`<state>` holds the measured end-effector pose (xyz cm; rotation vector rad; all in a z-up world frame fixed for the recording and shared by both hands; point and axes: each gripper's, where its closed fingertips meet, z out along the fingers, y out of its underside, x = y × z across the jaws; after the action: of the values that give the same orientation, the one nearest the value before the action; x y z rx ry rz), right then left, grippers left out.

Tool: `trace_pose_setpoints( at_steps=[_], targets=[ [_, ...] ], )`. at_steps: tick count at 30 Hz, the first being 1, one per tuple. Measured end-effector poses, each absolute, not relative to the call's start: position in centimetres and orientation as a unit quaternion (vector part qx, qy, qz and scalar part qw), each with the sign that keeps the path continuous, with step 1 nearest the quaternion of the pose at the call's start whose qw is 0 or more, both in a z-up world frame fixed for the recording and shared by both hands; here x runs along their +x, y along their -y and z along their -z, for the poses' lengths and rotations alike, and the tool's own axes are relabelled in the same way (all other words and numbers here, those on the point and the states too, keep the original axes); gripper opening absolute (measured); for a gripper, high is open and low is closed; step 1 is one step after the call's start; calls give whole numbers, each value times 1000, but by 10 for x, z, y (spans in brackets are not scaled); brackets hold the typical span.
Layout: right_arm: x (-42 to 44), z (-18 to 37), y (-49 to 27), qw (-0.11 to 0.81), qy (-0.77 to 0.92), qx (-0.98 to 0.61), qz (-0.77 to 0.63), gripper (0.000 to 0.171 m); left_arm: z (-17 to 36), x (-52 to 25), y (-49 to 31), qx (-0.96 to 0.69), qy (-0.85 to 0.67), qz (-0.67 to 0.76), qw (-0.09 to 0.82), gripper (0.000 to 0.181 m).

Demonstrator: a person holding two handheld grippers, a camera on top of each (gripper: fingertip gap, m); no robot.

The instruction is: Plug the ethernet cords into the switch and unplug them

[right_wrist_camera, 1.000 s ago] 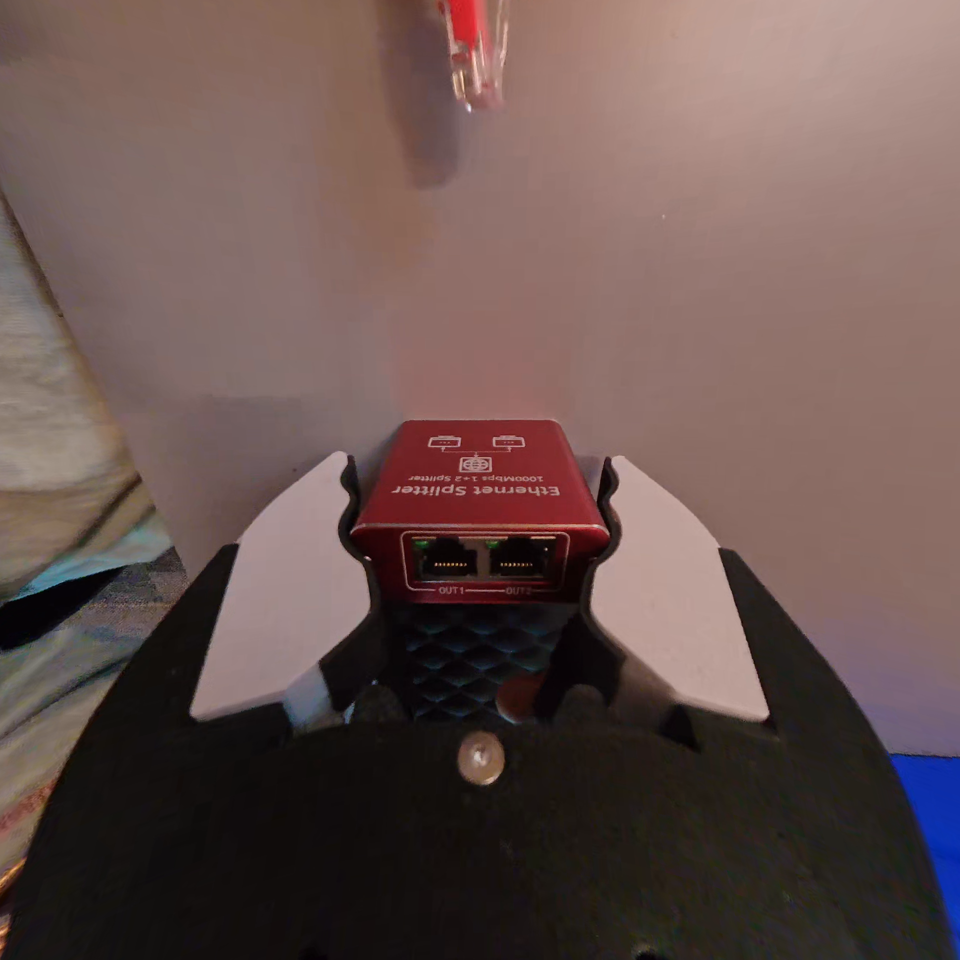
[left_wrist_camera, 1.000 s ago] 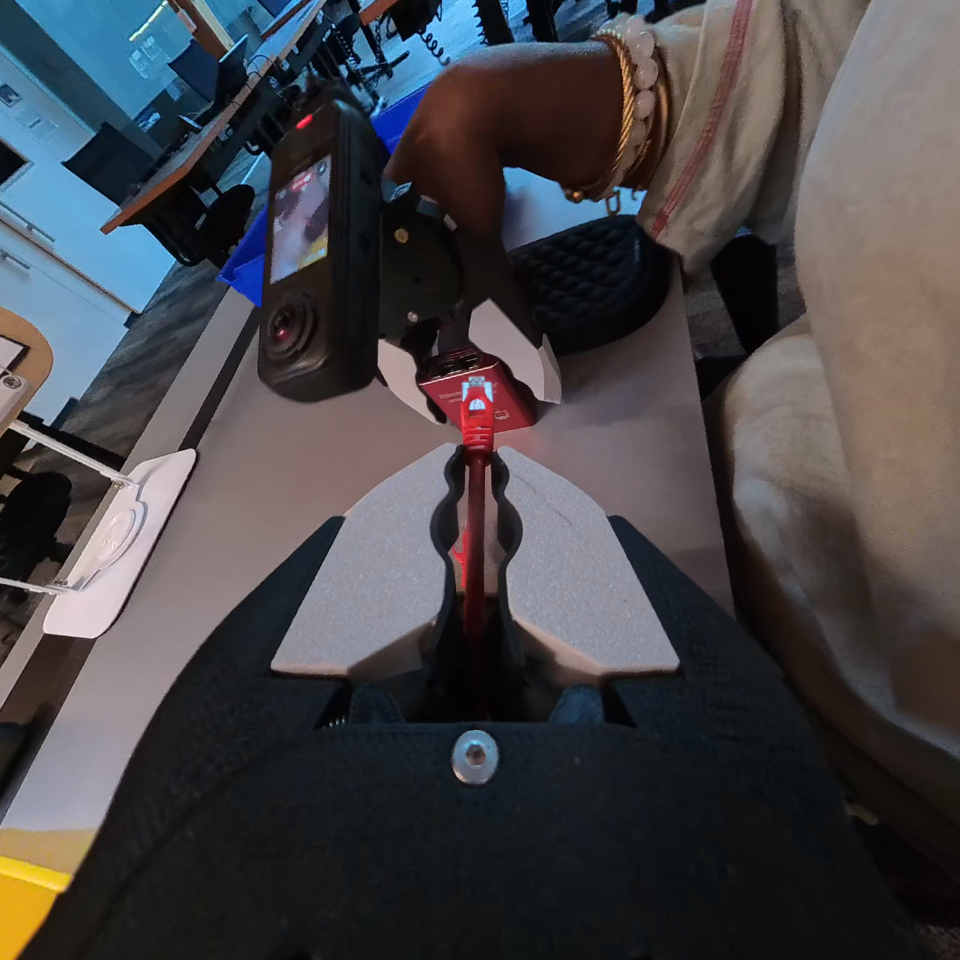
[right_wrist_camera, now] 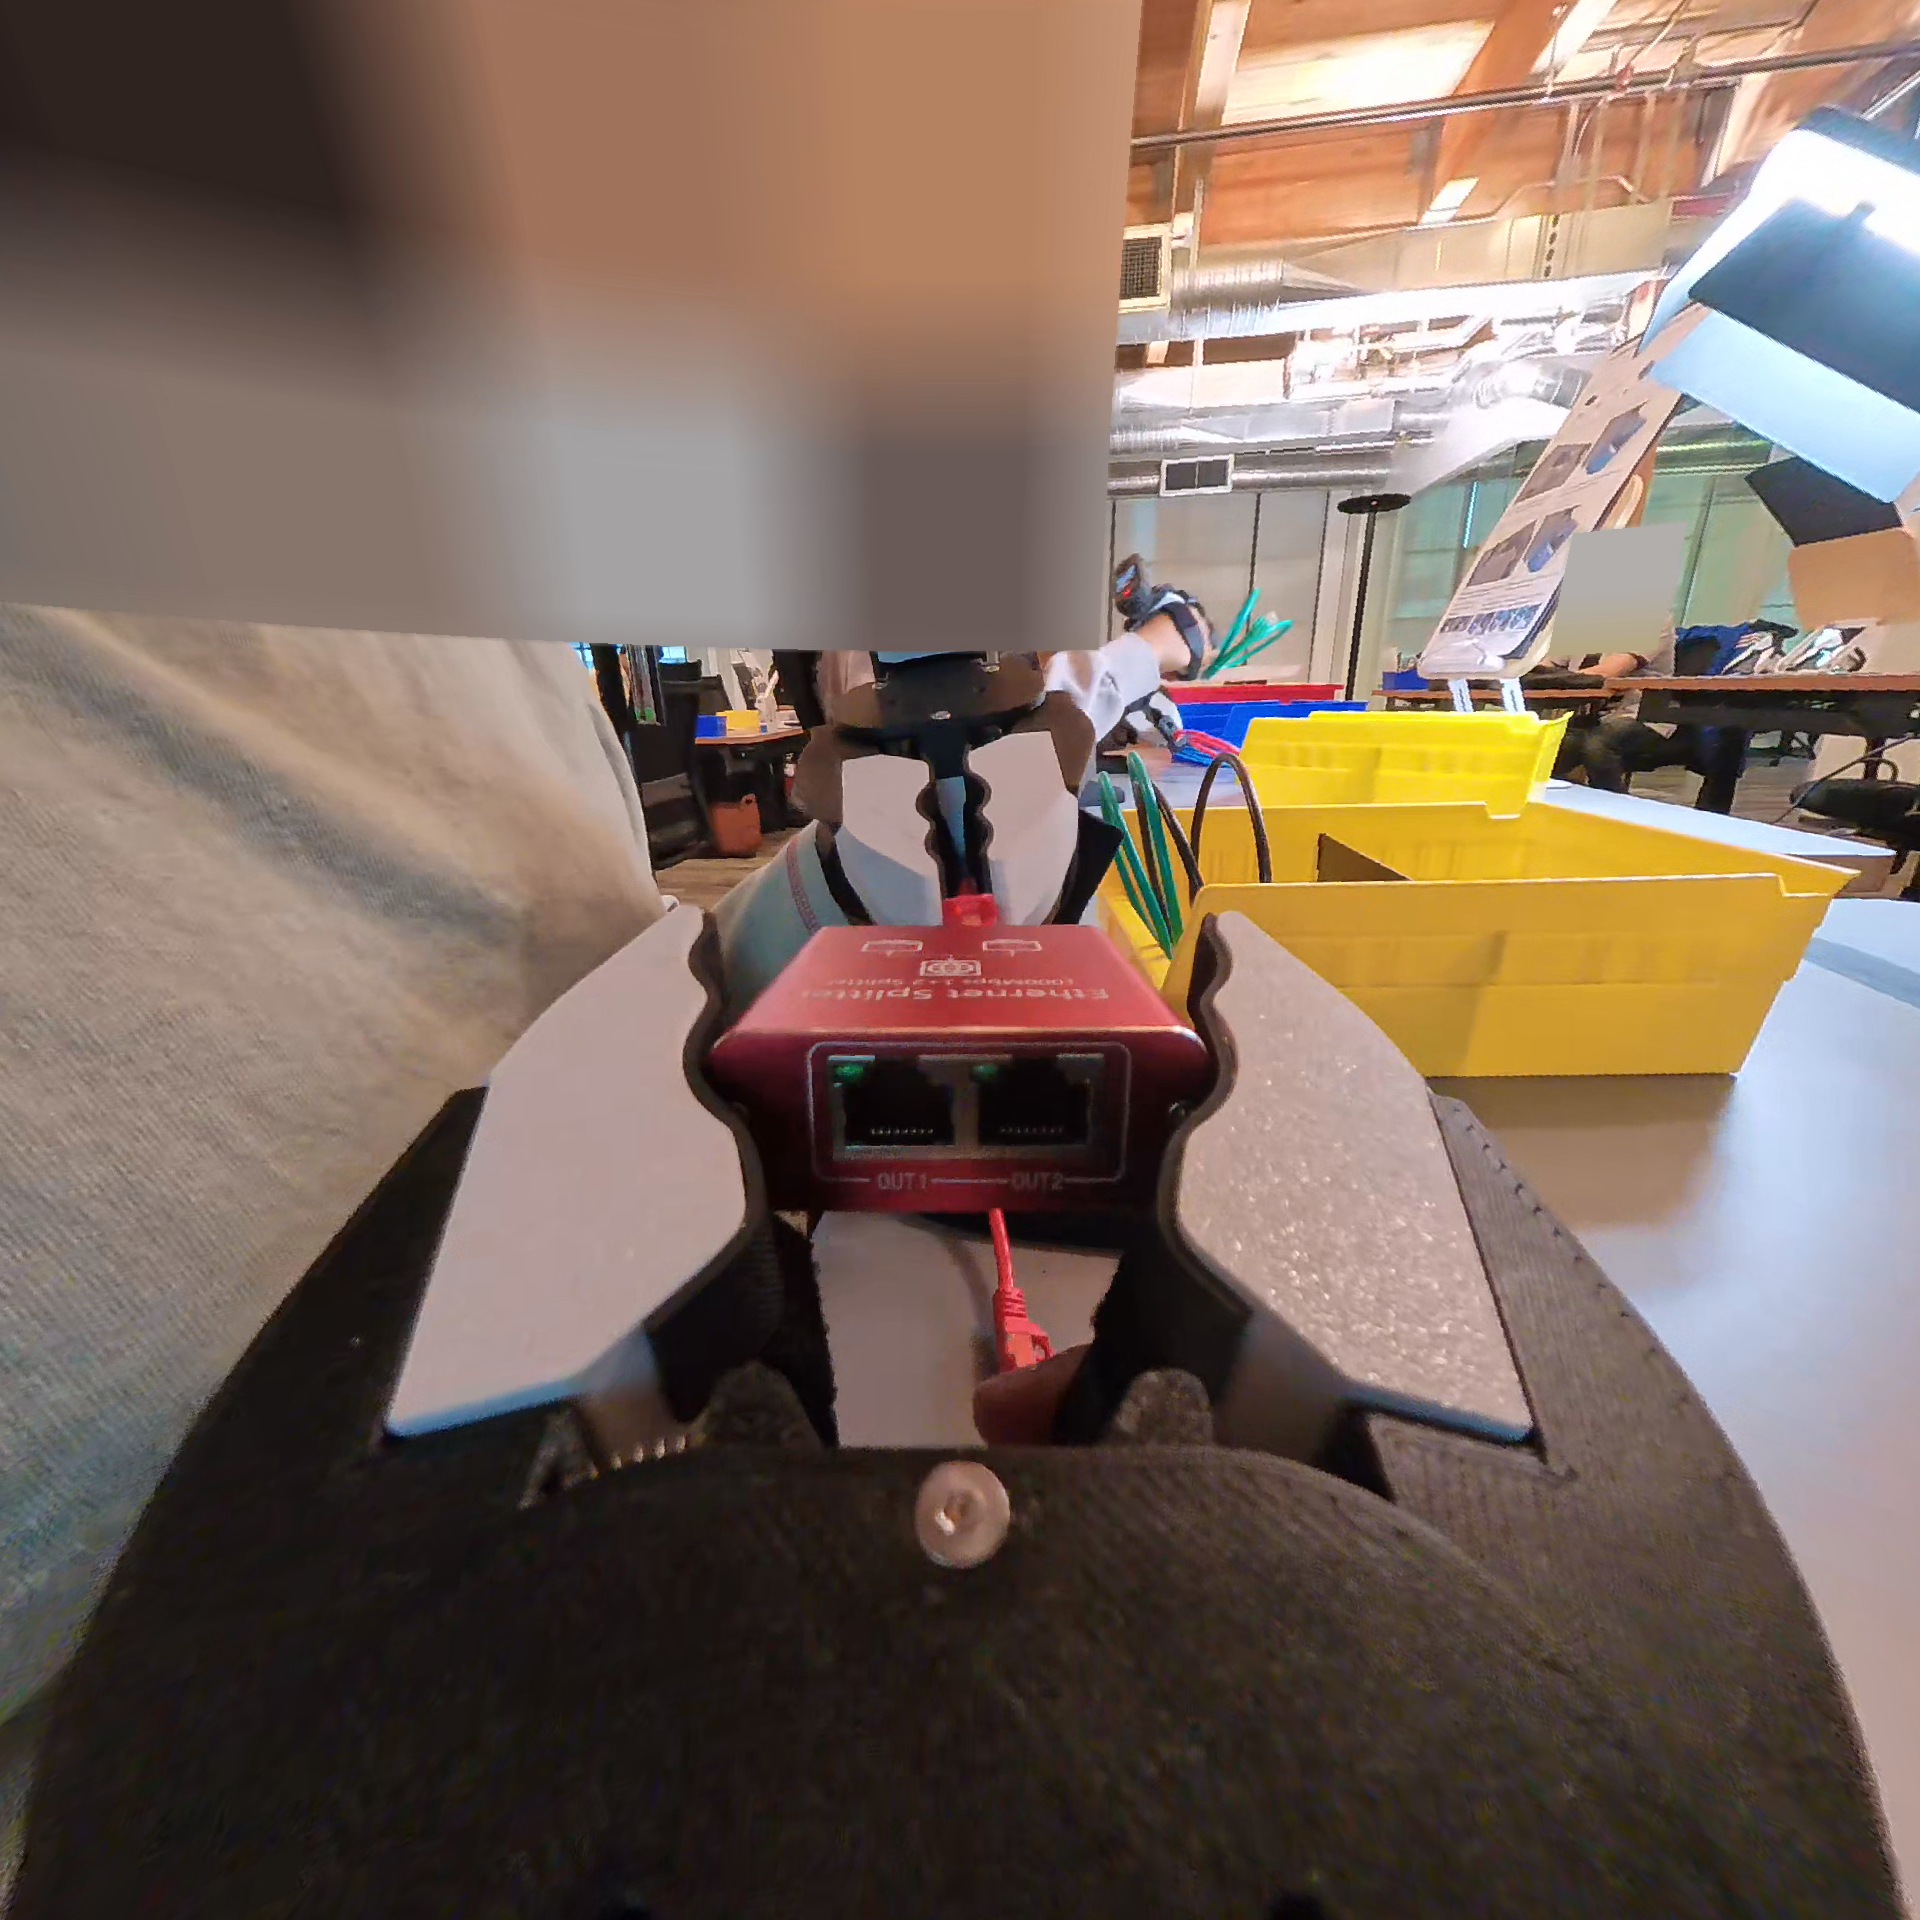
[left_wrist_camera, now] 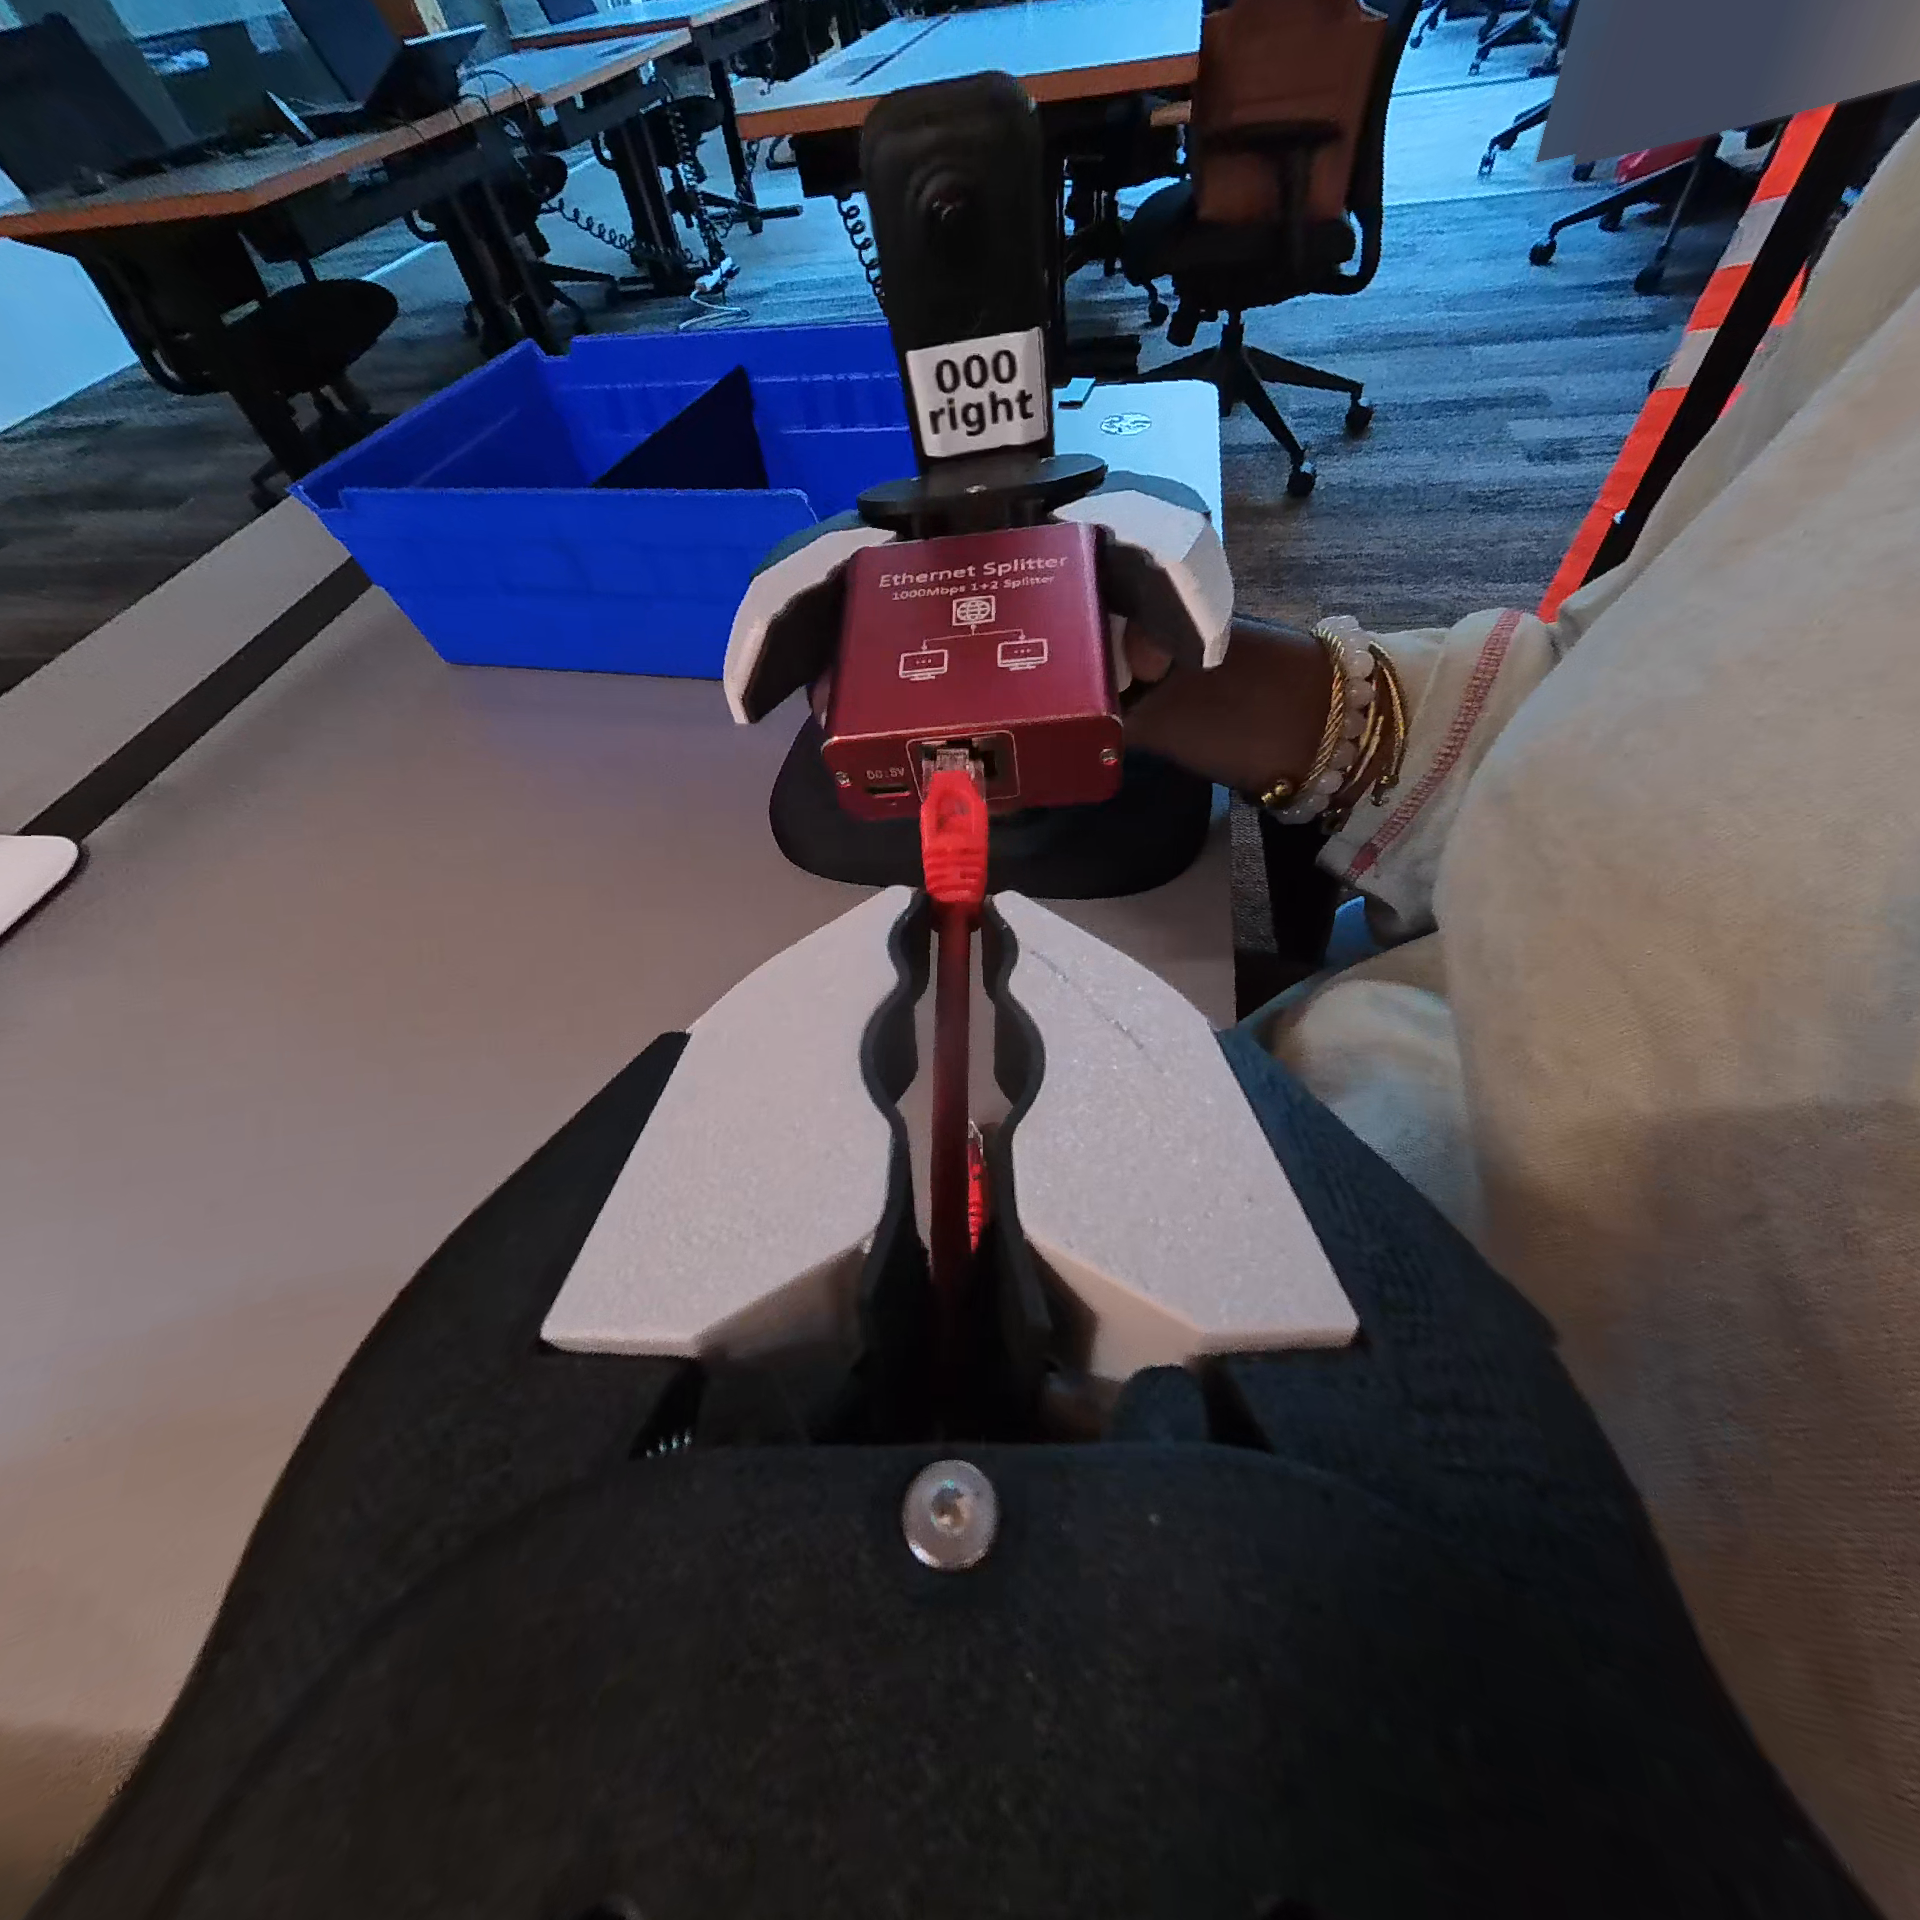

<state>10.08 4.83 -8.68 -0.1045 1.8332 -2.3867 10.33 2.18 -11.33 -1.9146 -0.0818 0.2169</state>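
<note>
Above the grey tabletop (left_wrist_camera: 364, 935), the right gripper (left_wrist_camera: 971, 613) is clamped by both pale fingers around the sides of the small dark-red metal ethernet switch box (left_wrist_camera: 971, 665), holding it lifted clear of the surface with its single-port face turned toward the left gripper (left_wrist_camera: 951, 935). That left gripper has its jaws drawn nearly together on the red ethernet cord (left_wrist_camera: 948, 1091), pinching it just behind the red rubber boot of the plug (left_wrist_camera: 954, 821).

The step in hand looks like the plugging-in: the clear plug tip sits at or inside the mouth of the single port, though from this angle I cannot tell whether it is fully seated or latched. In the right wrist view the two paired ports (right_wrist_camera: 966, 1107) on the opposite face are empty, and the cord's other red plug end (right_wrist_camera: 1013, 1330) lies loose below the box.

Next, I judge, comes a straight push along the port's axis, cord and box kept in line, until the tab catches. A blue plastic bin (left_wrist_camera: 561, 520) and a yellow plastic bin (right_wrist_camera: 1455, 935) stand on the table beyond.
</note>
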Motion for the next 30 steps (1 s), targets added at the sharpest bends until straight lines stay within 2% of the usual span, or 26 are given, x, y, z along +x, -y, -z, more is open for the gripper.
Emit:
trace_pose_setpoints(
  at_steps=[5,14,20,26,30],
  targets=[
    [101,83,-50,57,-595,-36,801,86,115,103,-24,-812,38,-82,576,9],
    [107,74,-51,61,-564,-46,822,86,90,107,-32,-750,36,-50,658,9],
    [105,90,-47,33,-628,-42,776,86,112,103,-30,-808,11,-126,575,9],
    [115,98,-42,30,-686,-55,725,87,124,111,-29,-840,-24,-135,525,9],
    [110,97,-44,8,-697,-43,715,87,121,106,-32,-829,-12,-140,541,9]
  ],
)
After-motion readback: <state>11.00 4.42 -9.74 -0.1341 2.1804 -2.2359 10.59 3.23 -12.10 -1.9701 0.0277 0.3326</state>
